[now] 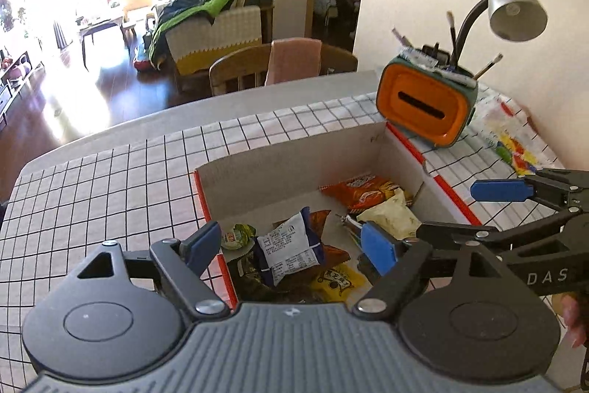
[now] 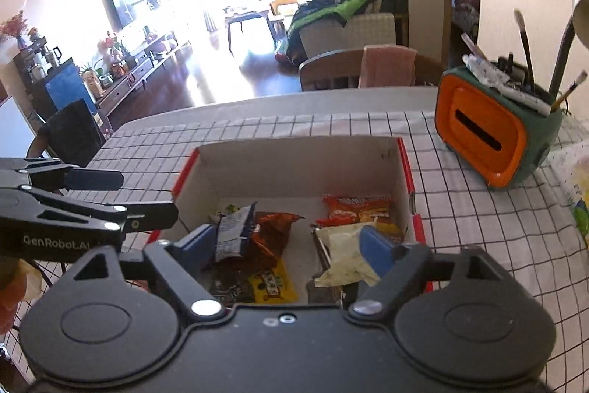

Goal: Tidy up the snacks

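Both sets of jaws are spread wide with nothing between them: the left gripper [image 1: 291,247] and the right gripper [image 2: 291,245] each hang above the cardboard box [image 2: 294,159], pointed down into it. No earlier picture, so that's all there is on them. The snacks are all in the box already, which sits on the checked tabletop [image 1: 110,179]. Rough count from both views: one white-and-blue packet [image 1: 289,247], one orange packet [image 2: 359,207], one pale yellow bag [image 2: 344,255], one brown foil bag [image 2: 270,234], one yellow sachet [image 2: 272,286], one dark wrapper [image 2: 228,284], and one small round cup-looking thing [image 1: 237,235], so about seven, though the pile overlaps and some could be hidden. These all look light, crinkly and slippery, probably crushable inside, so pinching a sealed end seam beats squeezing the puffy middle. Off to the side stand one orange desk organiser [image 2: 486,139] and one lamp [image 1: 515,6].
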`<state>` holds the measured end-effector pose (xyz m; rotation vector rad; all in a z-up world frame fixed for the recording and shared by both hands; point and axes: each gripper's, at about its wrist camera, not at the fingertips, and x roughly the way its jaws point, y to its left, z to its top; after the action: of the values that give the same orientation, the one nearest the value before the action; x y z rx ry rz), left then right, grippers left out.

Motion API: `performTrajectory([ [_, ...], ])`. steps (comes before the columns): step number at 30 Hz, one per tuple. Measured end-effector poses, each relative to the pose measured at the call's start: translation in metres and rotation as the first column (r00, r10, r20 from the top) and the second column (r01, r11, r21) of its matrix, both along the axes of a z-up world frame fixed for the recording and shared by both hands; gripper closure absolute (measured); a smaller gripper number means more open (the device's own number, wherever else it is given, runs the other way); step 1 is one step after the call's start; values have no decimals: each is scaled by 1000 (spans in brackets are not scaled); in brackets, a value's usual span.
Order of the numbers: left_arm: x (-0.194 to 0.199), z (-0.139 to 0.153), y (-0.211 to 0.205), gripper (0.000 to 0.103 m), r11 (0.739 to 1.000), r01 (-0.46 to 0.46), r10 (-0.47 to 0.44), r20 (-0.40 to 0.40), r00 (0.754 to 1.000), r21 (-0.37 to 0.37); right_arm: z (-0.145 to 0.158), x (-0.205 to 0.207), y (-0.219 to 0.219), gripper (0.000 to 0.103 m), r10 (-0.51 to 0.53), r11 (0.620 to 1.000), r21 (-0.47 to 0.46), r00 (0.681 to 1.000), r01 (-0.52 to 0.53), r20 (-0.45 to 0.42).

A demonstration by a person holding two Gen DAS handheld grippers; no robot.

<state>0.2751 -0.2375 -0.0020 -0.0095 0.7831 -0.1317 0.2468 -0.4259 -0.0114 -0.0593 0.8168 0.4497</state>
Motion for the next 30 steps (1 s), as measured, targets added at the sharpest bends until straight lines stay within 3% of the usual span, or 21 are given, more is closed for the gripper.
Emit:
performTrajectory([
  [3, -10, 5, 4, 18, 1000, 5, -5, 20, 1000, -6, 6, -8, 1, 0, -4, 1000, 7, 1000, 4, 22],
  [10, -30, 12, 13, 18, 999, 9, -8, 31, 999, -33, 22, -28, -2, 0, -10, 999, 47, 997, 6, 82],
  [17, -48, 17, 19, 0, 998, 2, 3, 80, 997, -59, 29, -40, -10, 0, -54, 994, 99, 993, 44, 101],
  [30, -59, 21, 19, 0, 996, 5, 4, 101, 995, -87, 31, -51, -10, 0, -62, 995, 91, 991, 51, 121],
])
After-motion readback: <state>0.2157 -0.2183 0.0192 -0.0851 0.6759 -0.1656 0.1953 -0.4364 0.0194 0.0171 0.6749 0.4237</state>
